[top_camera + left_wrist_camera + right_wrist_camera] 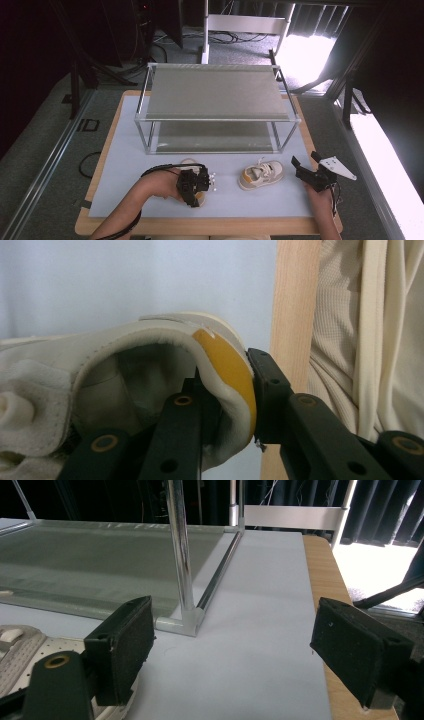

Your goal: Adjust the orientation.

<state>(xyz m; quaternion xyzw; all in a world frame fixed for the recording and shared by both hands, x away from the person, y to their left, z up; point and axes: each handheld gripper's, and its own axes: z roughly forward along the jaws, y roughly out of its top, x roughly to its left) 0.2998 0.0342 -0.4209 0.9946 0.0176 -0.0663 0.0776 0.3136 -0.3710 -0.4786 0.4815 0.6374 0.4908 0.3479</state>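
Gripping a small cream shoe (125,370) by its heel, my left gripper (192,186) works low at the tabletop's (120,190) near edge.

One jaw sits inside the collar, the other presses the yellow heel tab. My right gripper (306,167) hovers with jaws wide and empty, beside the second shoe (261,174), before the metal rack (215,90).

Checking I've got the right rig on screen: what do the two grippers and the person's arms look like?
Both grippers, left gripper and right gripper, are black with two jaws; brass-coloured rivets mark the jaw links. The right carries a grey three-cornered plate. A black cable loops from the left. Forearms are bare; a cream ribbed garment is worn.
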